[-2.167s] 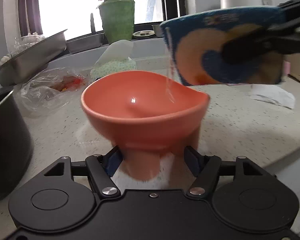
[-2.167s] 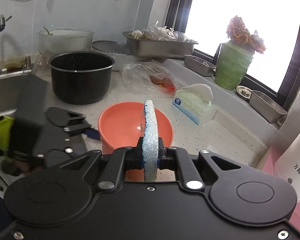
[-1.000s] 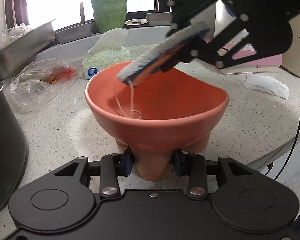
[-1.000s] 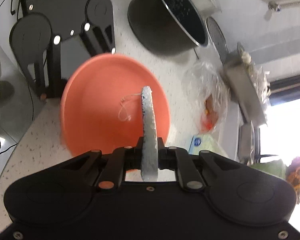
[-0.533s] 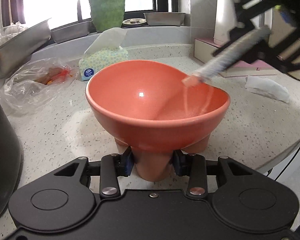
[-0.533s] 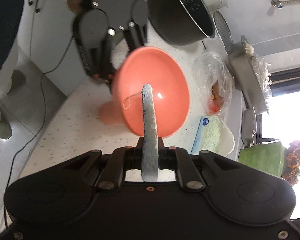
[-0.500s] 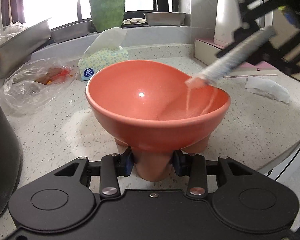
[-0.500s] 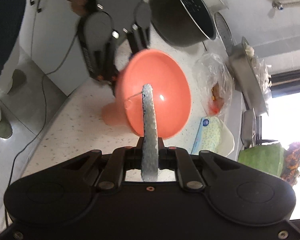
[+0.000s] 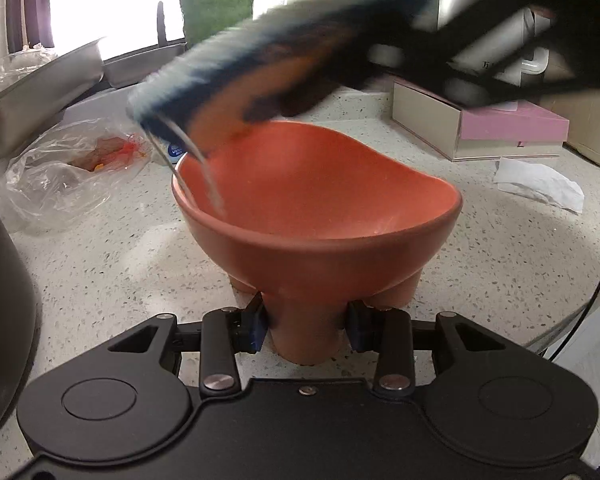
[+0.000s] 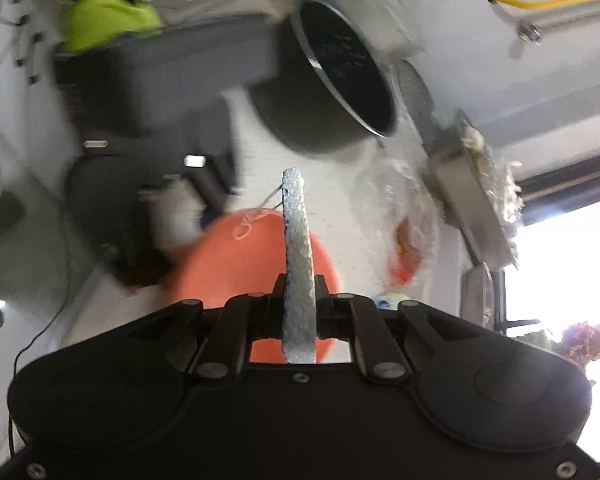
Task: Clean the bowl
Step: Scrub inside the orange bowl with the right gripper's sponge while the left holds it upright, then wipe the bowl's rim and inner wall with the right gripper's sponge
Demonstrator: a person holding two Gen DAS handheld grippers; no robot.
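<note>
While the bowl stands upright: the left tool (image 9: 305,330) has its blue pads clamped on either side of the bowl's foot.
Bowl: orange bowl (image 9: 320,216), footed, sitting on the speckled surface (image 9: 112,264) right in front of the left tool — inside looks bare and matte.
Right tool: right tool (image 10: 299,312) is closed tight on the sponge, one finger on each flat face.
Sponge: sponge (image 9: 268,60) is blurred in the left view, tilted and hanging over the bowl's far-left rim — whether it touches the rim, I cannot tell.
Sponge pattern: blue and orange on the underside, pale and rough along the edge in the right view.
String: a thin loop of string (image 9: 196,160) dangles from the sponge's low corner, down across the bowl's left rim.
Pot: dark pot (image 10: 332,92) stands to the left of the bowl, well apart from it.
Bag: clear plastic bag (image 9: 68,172) with orange scraps inside, lying on the surface between pot and bowl, farther back.
Tray: steel tray (image 9: 40,92) up on the ledge behind the bag.
Vase: green vase (image 9: 216,4) on the windowsill, flowers on top.
Box: pink-and-white box (image 9: 480,128) back right on the surface.
Paper: crumpled white paper (image 9: 540,184) just in front of the box.
</note>
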